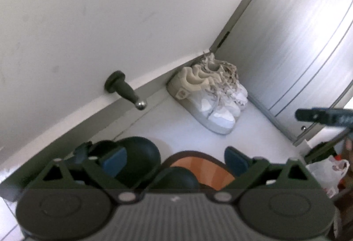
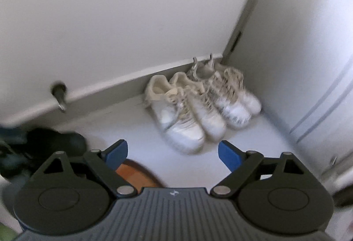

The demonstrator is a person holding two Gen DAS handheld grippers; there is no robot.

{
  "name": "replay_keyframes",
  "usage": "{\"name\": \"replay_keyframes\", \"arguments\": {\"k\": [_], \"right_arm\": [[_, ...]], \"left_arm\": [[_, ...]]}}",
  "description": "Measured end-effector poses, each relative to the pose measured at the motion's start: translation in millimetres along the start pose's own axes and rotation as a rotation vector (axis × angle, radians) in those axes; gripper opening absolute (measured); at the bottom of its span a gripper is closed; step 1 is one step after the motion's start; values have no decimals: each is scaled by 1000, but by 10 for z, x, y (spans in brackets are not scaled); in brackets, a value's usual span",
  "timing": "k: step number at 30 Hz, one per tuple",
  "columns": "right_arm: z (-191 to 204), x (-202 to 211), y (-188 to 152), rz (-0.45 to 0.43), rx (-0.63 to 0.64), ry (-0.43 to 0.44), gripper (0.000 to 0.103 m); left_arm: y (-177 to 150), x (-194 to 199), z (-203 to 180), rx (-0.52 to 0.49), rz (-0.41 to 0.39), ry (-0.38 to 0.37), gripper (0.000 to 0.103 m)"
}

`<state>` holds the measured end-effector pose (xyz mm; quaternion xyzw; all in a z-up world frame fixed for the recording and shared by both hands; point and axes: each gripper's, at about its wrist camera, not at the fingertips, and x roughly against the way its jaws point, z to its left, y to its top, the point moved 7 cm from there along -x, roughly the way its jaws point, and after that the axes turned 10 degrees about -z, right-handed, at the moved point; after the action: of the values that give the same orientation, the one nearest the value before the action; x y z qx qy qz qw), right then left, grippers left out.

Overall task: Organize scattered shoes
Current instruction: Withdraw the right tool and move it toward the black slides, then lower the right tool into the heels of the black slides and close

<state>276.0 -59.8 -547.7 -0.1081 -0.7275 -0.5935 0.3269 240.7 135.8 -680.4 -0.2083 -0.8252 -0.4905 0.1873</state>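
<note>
Up close, the right tool hangs with its blue pads spread wide and nothing between them. The left tool is likewise open and empty above a dark shoe. Beyond, four white sneakers stand side by side in the floor corner, heels near the baseboard.
</note>
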Motion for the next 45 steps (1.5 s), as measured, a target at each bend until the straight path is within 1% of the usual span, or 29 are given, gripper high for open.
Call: {"name": "replay_keyframes", "arguments": {"k": [3, 6, 7, 8, 9, 10, 11, 12, 14, 15, 20, 25, 29, 32, 38, 40, 41, 42, 44, 45], "right_arm": [[-96, -72, -131, 75, -211, -10, 92], [-128, -174, -464, 164, -343, -20, 92], [-101, -218, -601, 195, -347, -17, 91], [-70, -263, -741, 227, -346, -14, 84], [-39, -307, -880, 258, -345, -10, 73], [-5, -338, -1003, 291, -353, 4, 66], [30, -366, -1125, 323, -363, 20, 51], [64, -394, -1246, 356, -372, 35, 39], [108, -398, -1414, 404, -375, 47, 35], [132, -392, -1458, 420, -374, 55, 34], [253, -357, -1660, 496, -368, 93, 34], [365, -227, -1707, 526, -360, 145, 34], [406, -146, -1687, 527, -325, 150, 34], [438, -85, -1701, 527, -284, 146, 31], [501, 34, -1738, 515, -225, 160, 30], [492, 52, -1706, 509, -242, 160, 34], [462, 57, -1700, 507, -258, 154, 45], [430, 62, -1694, 505, -274, 148, 61], [358, 55, -1702, 500, -308, 128, 78], [338, 50, -1715, 501, -317, 125, 78]], "left_arm": [[13, 6, -11, -9, -9, 0, 97], [11, 34, -6, -21, -16, 7, 97], [3, 42, 1, -19, -15, 9, 97], [-4, 45, 7, -19, -13, 12, 97], [-7, 45, 9, -22, -10, 15, 97], [-6, 48, 6, -24, -10, 16, 97], [3, 54, -3, -27, -14, 12, 97], [11, 60, -12, -31, -18, 10, 97], [10, 63, -24, -38, -19, 7, 97], [3, 59, -27, -36, -16, 5, 97], [-30, 36, -60, -47, -4, 1, 97], [-46, 41, -55, -54, -4, 7, 97], [-40, 39, -33, -54, -7, 17, 97], [-39, 32, -31, -54, -7, 20, 97], [-57, 19, -51, -64, -2, 19, 97], [-70, 9, -56, -69, 2, 21, 97], [-74, 4, -57, -71, 3, 22, 97], [-78, -1, -58, -72, 4, 24, 97], [-80, -10, -64, -75, 5, 24, 97], [-77, -10, -70, -76, 4, 22, 97]]}}
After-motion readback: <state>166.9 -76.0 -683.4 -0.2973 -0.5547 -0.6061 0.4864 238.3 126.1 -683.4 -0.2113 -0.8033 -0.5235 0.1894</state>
